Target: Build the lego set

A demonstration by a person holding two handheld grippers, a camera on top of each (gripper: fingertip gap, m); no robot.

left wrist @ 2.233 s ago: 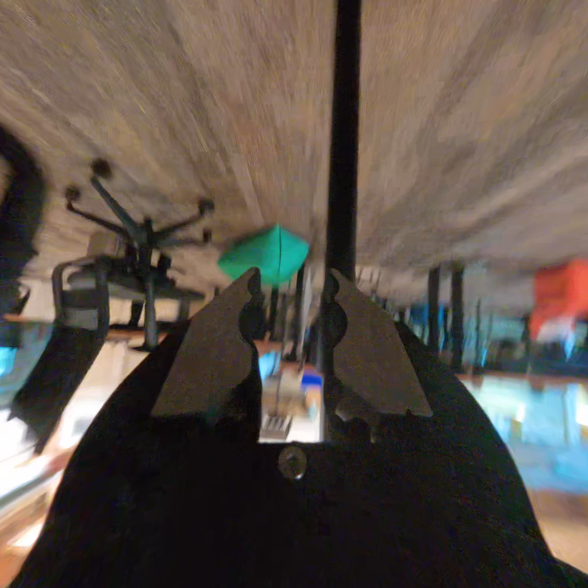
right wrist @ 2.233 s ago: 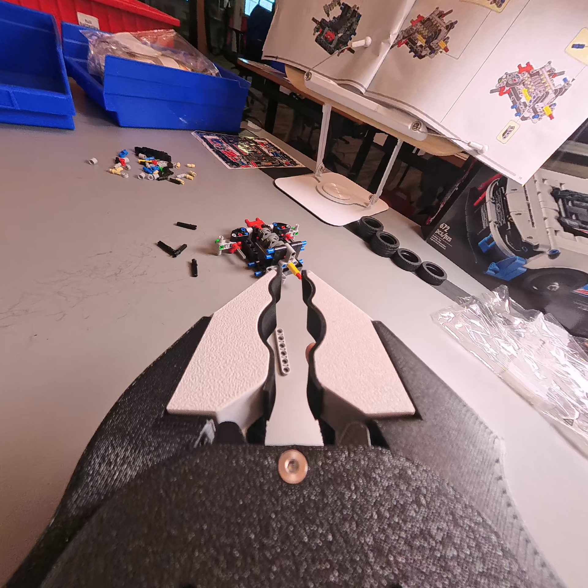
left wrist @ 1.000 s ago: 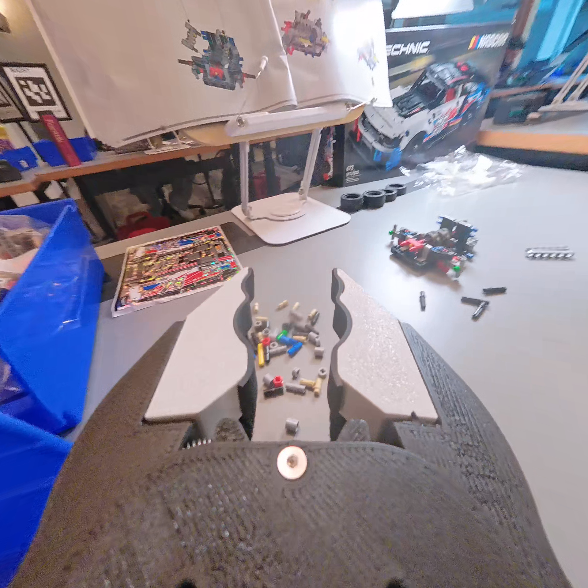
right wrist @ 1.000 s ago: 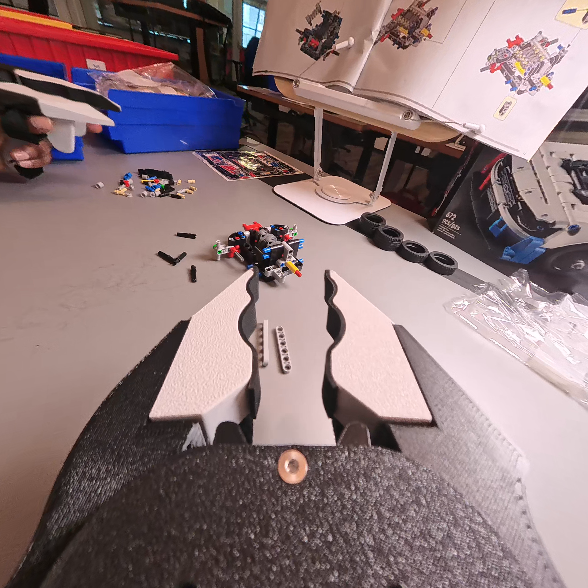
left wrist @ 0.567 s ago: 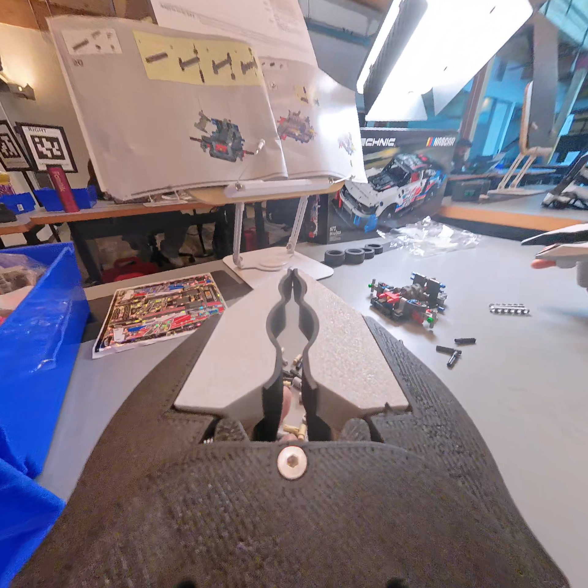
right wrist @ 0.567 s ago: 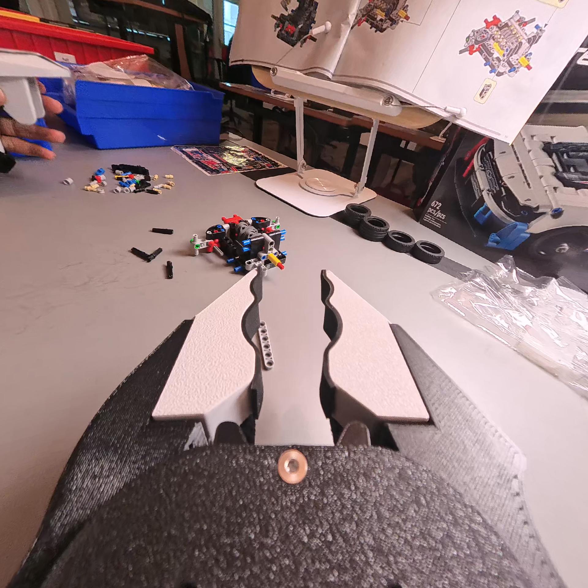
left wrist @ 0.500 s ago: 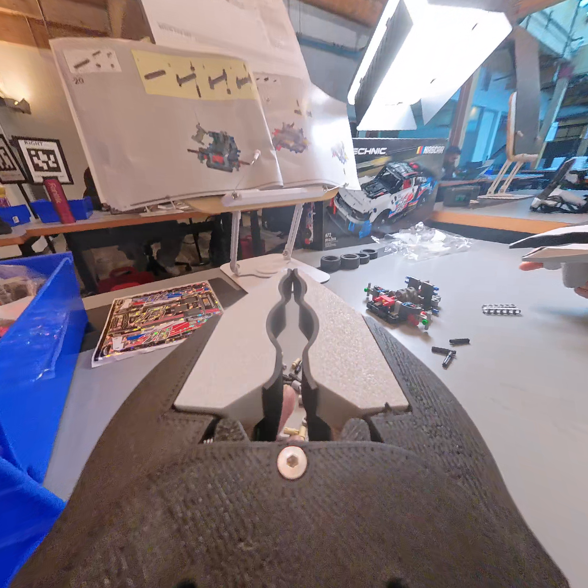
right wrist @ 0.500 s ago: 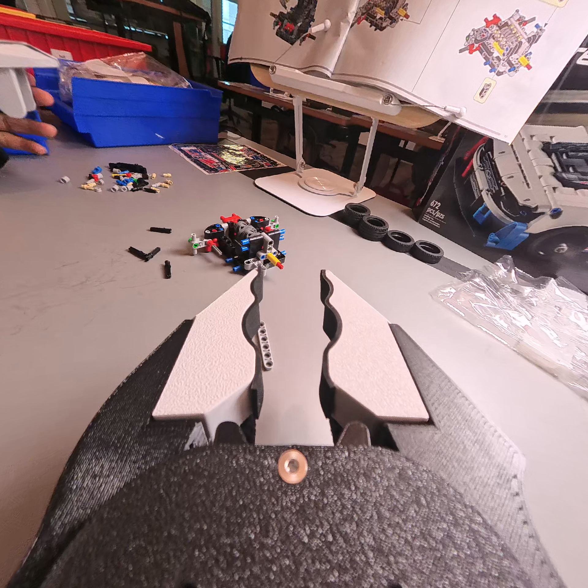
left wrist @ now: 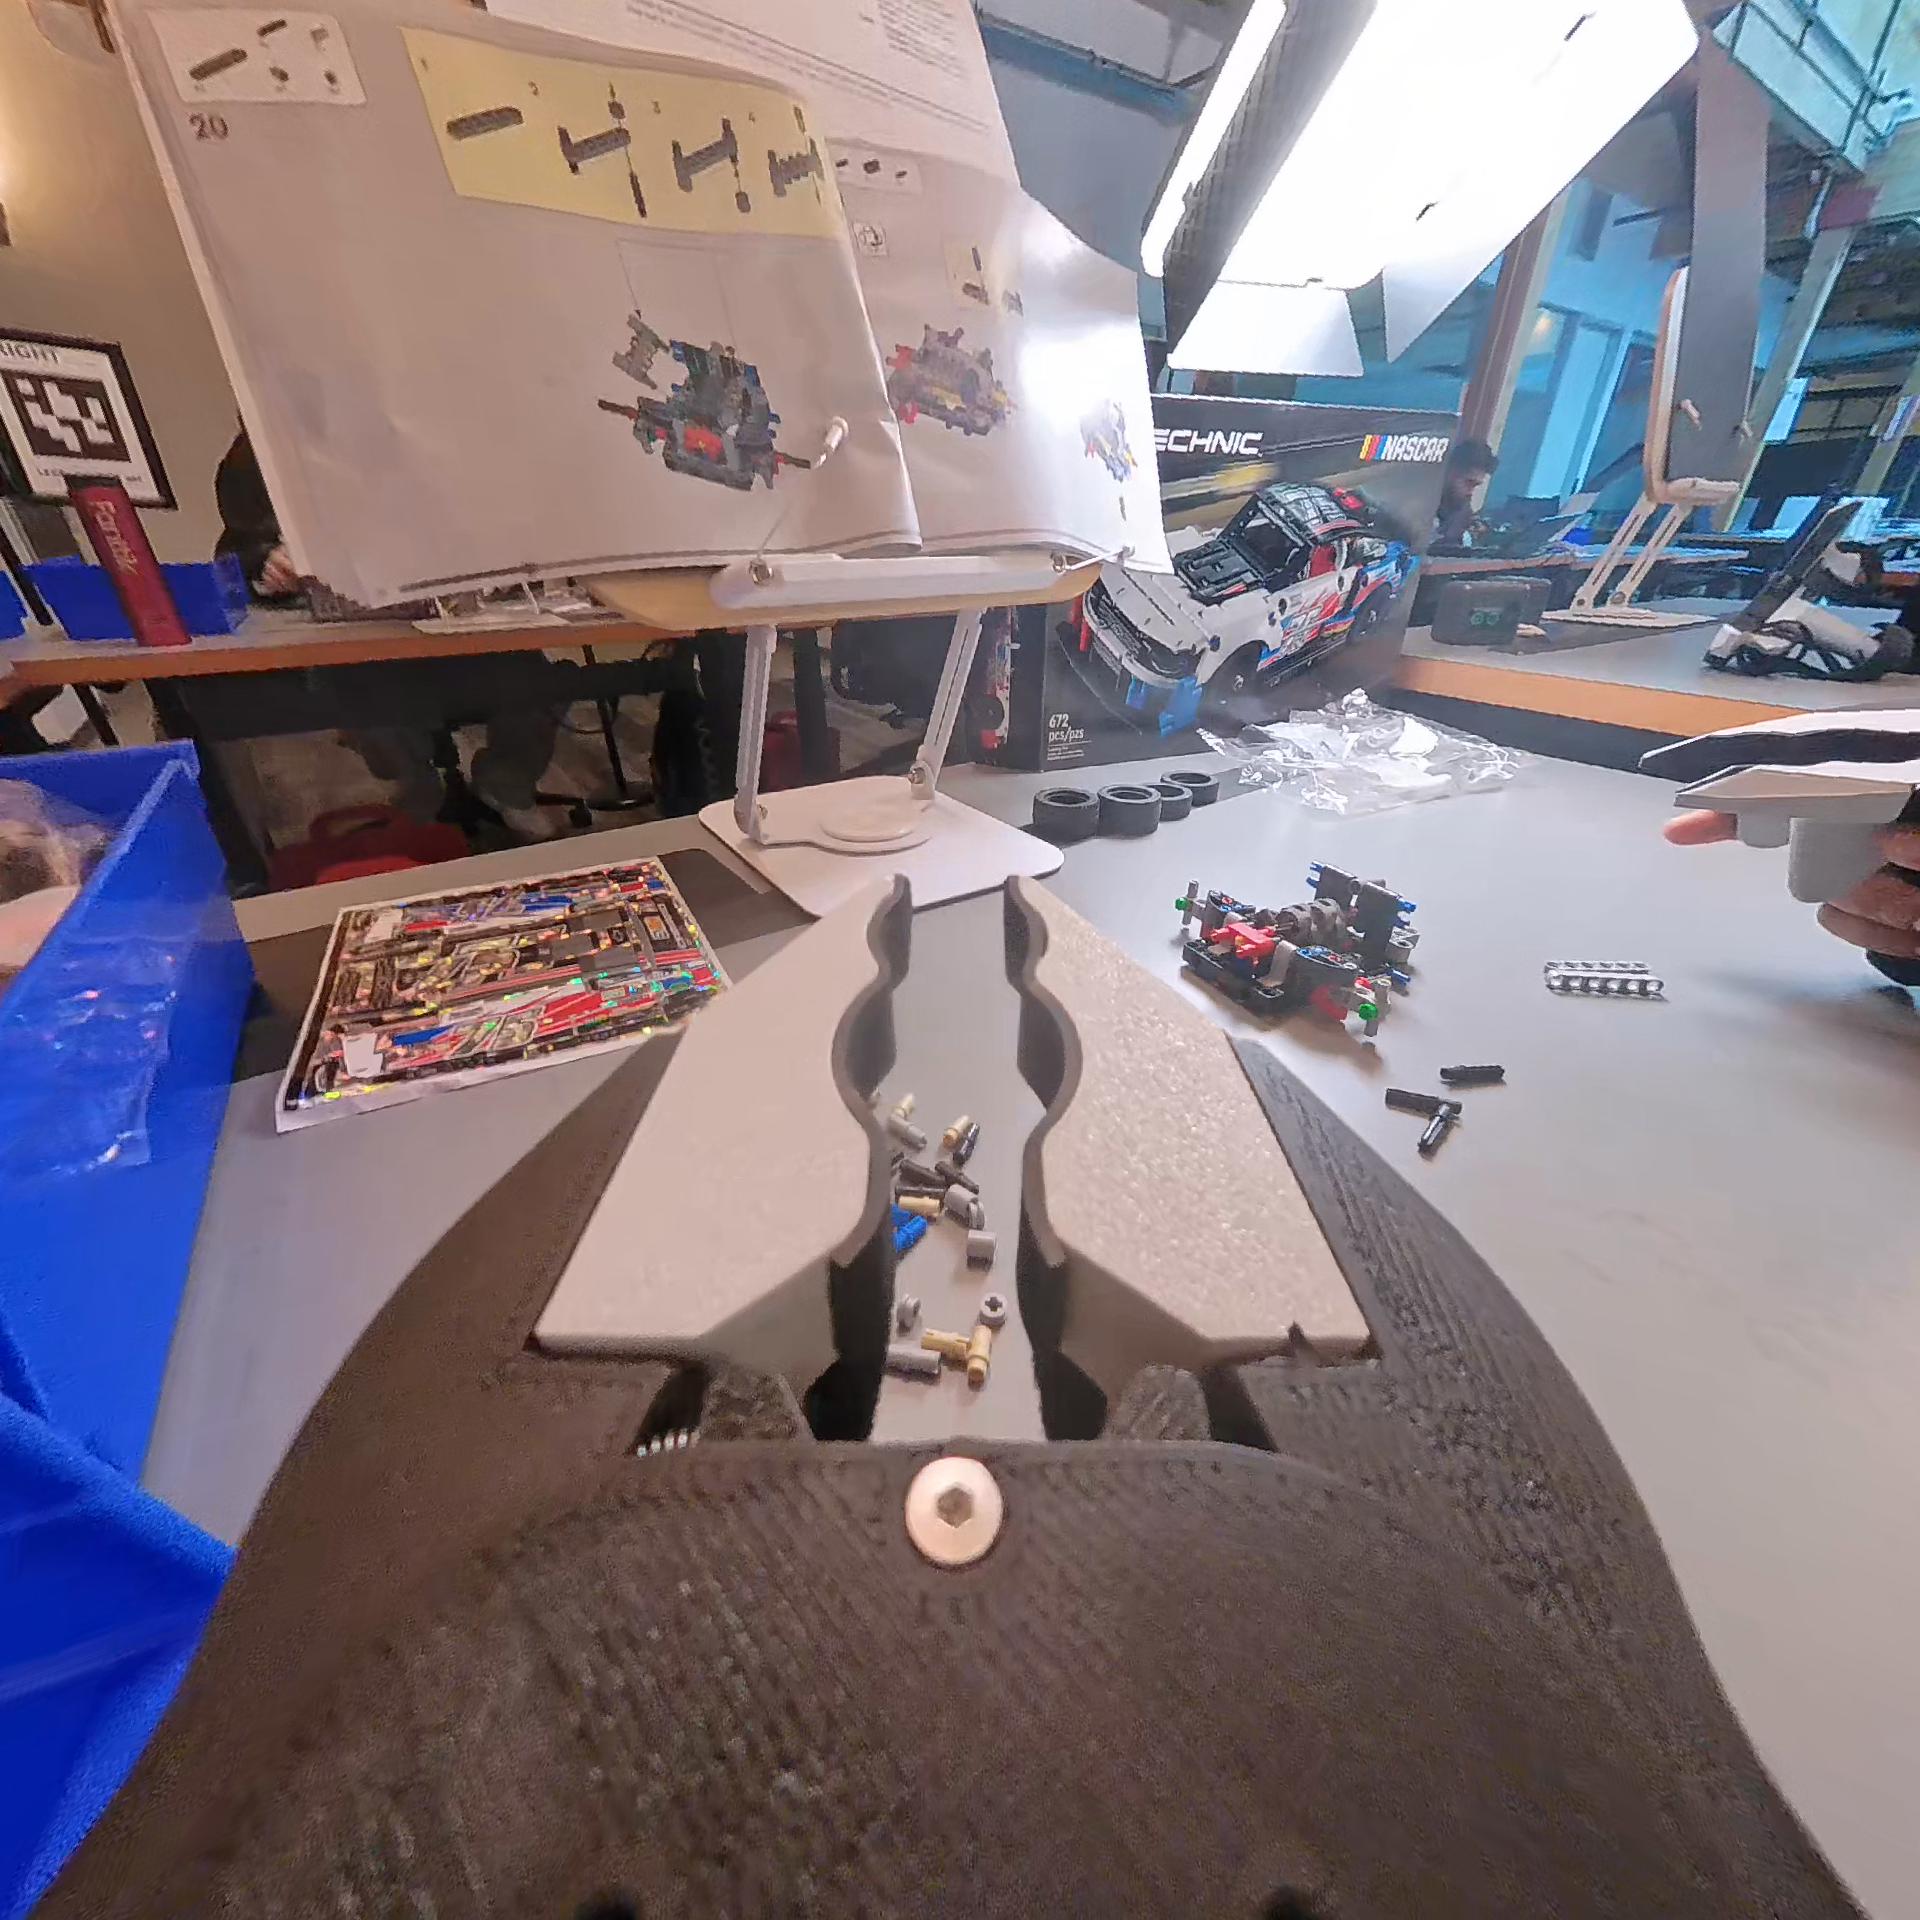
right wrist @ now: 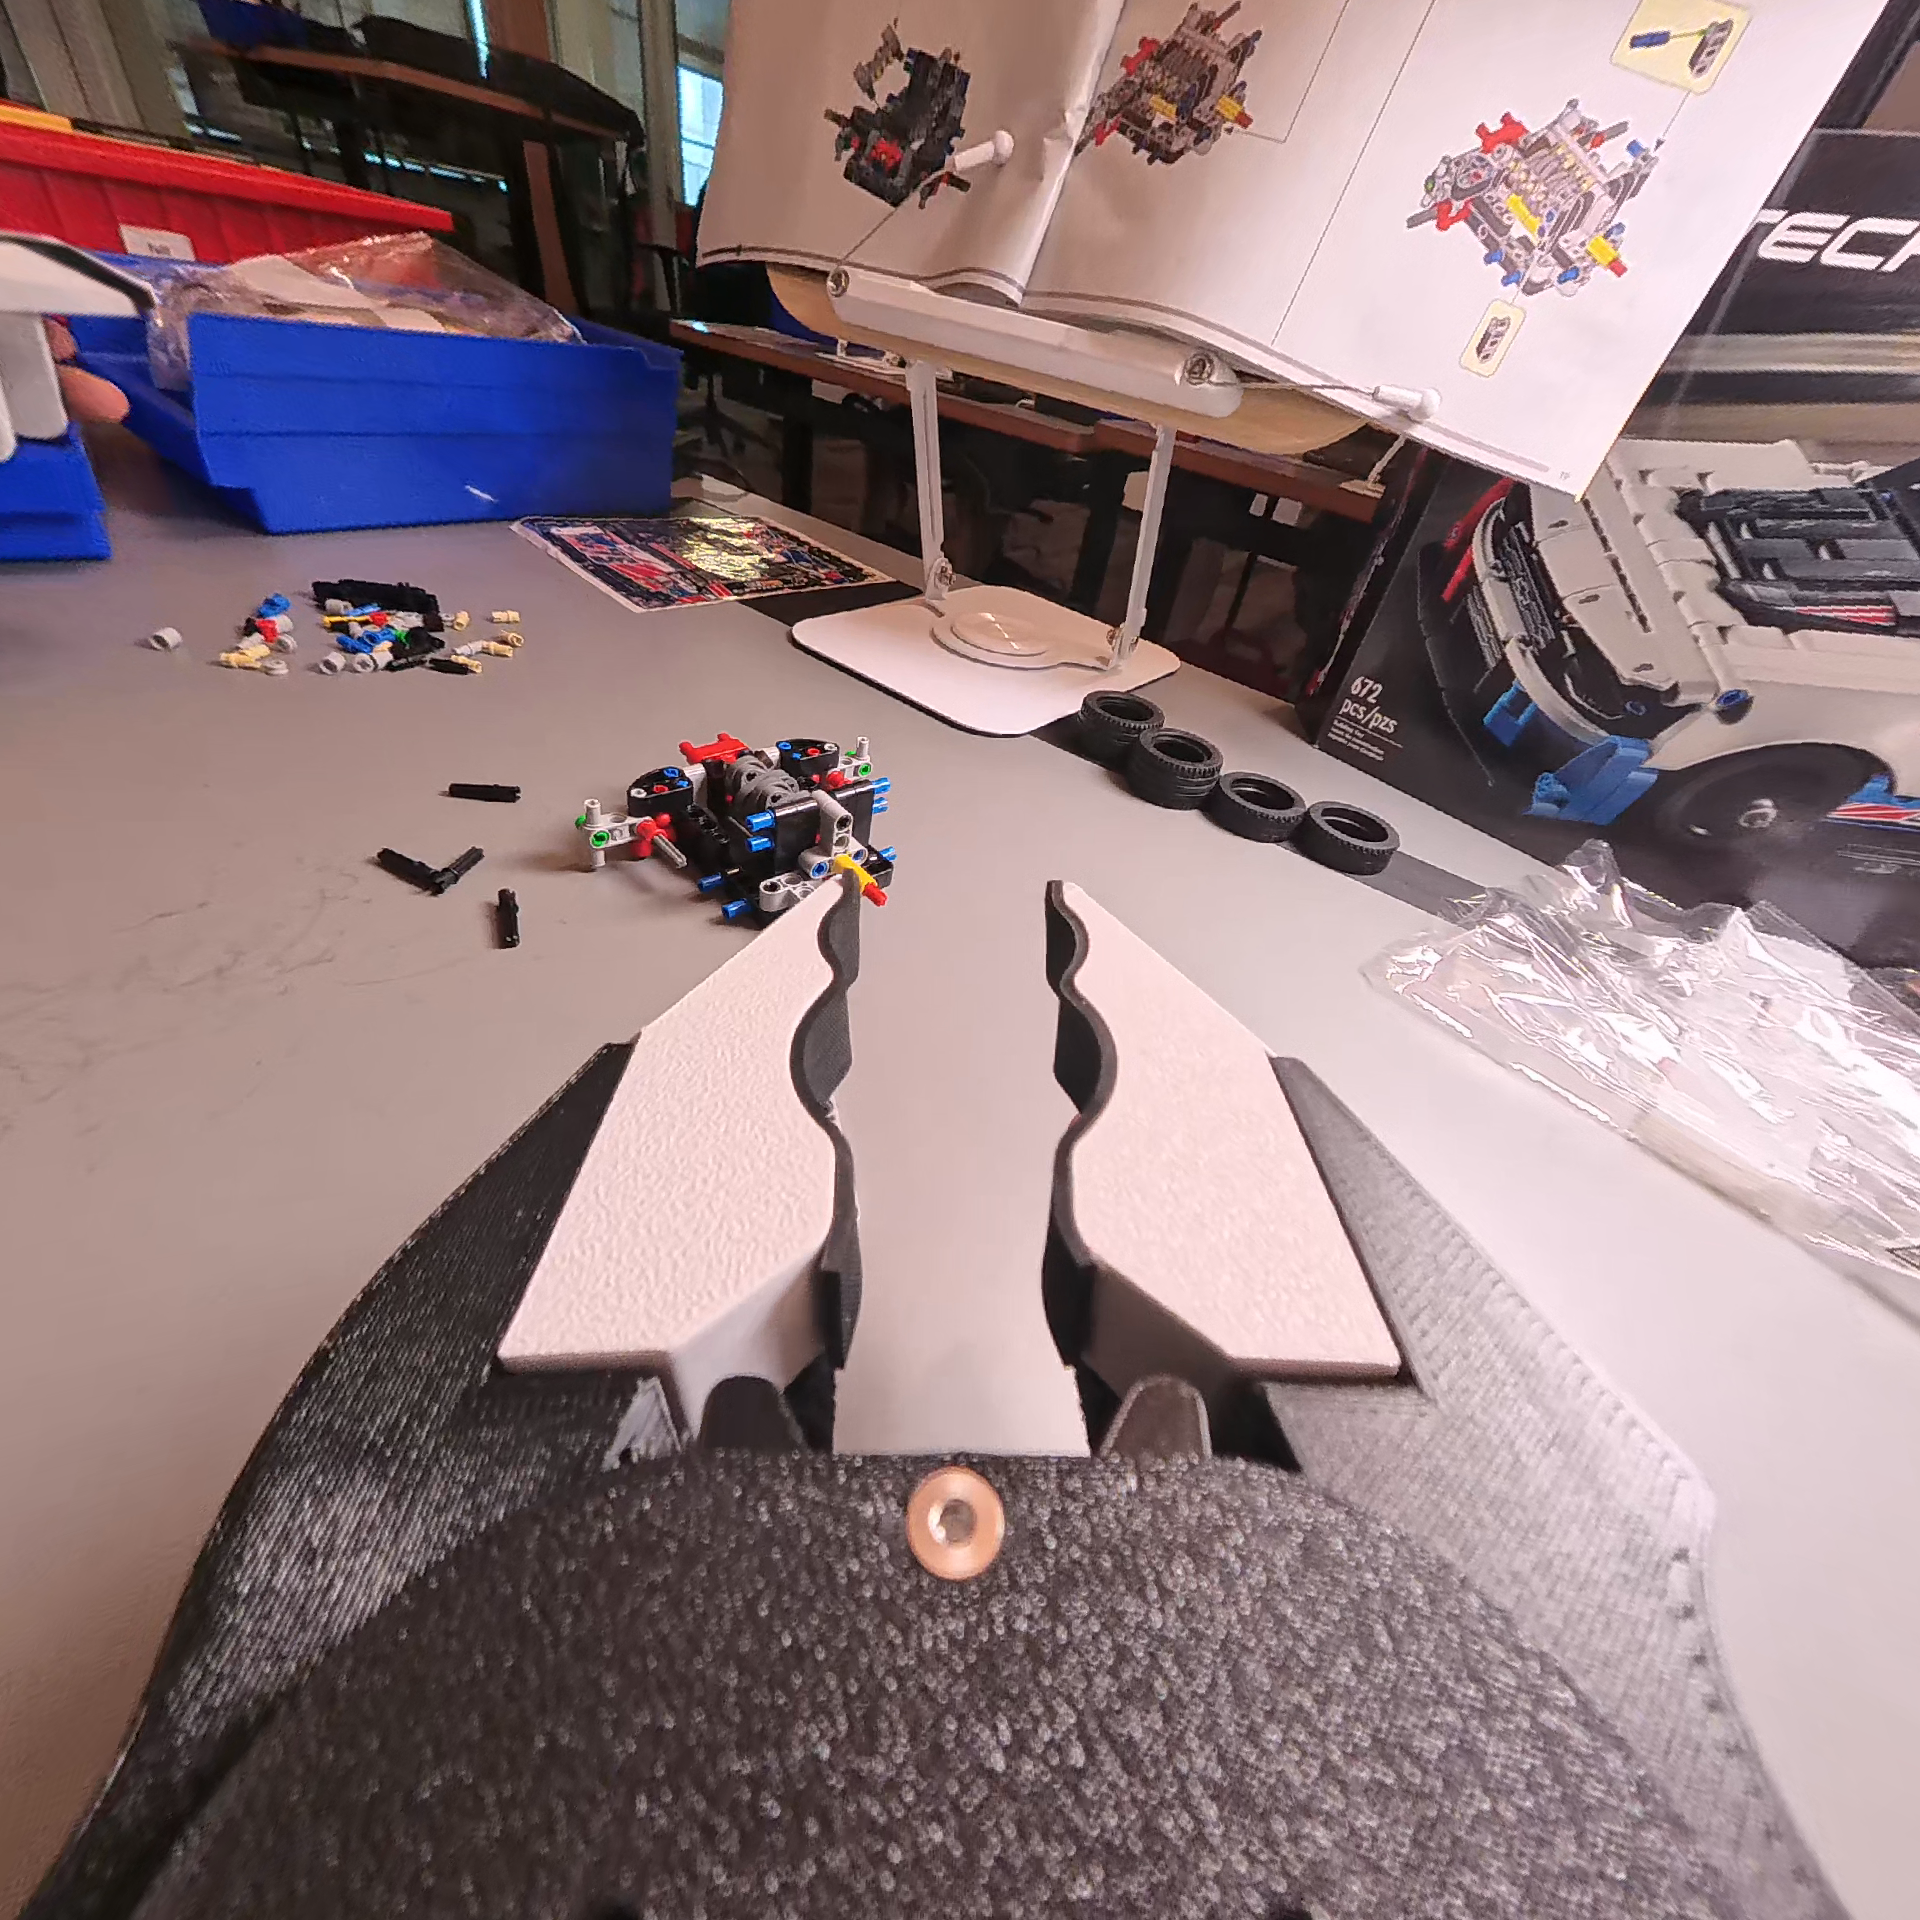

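Both tongs, left (left wrist: 956, 899) and right (right wrist: 951, 904), spread and empty over the desk (right wrist: 208, 997), with part-built chassis (right wrist: 748, 821) just ahead of the right, loose pins (left wrist: 940, 1226) beneath the left, tyres (right wrist: 1236, 795) unfitted: most building apparently remaining.

- A blue bin (right wrist: 416, 416) sits far left on the grey surface (right wrist: 260, 1039), with clear bags inside.
- A red bin (right wrist: 156, 197) stands behind it.
- A framed black-and-white marker (left wrist: 73, 416) hangs on the far wall, left.
- A long lit lamp (left wrist: 1403, 156) hangs overhead, right.
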